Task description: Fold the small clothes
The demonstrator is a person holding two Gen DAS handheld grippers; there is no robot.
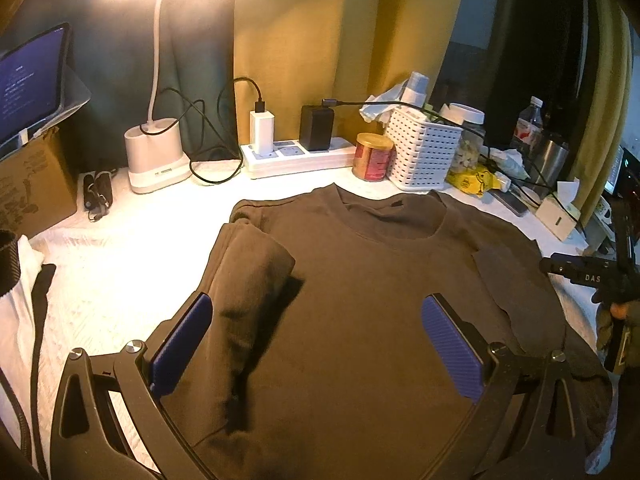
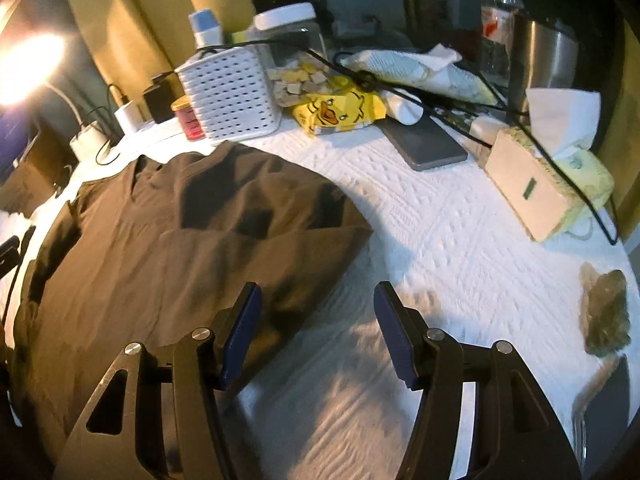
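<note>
So I've got the brown t-shirt (image 1: 360, 280) lying face up on the white textured surface (image 1: 132, 248), collar toward the clutter at the back. Its sleeve on my left side is already folded in over the body — looks like a thick flap running down the shirt.

My left tongs (image 1: 316, 340) are spread wide and hanging over the shirt's middle, nothing between the blue pads (image 1: 452, 344). My right tongs (image 2: 316, 332) are released too, sitting over the shirt's right edge: one pad over the brown cloth, the other over bare white surface. Whether that pad actually touches the fabric I can't tell, the frame's a bit smeared there.

Back row: white slotted basket (image 1: 424, 152), red tin (image 1: 372, 156), power strip (image 1: 296, 156) with chargers, desk lamp (image 1: 156, 156) — and a tissue box (image 2: 536, 188) off to the right, well apart from the shirt.
</note>
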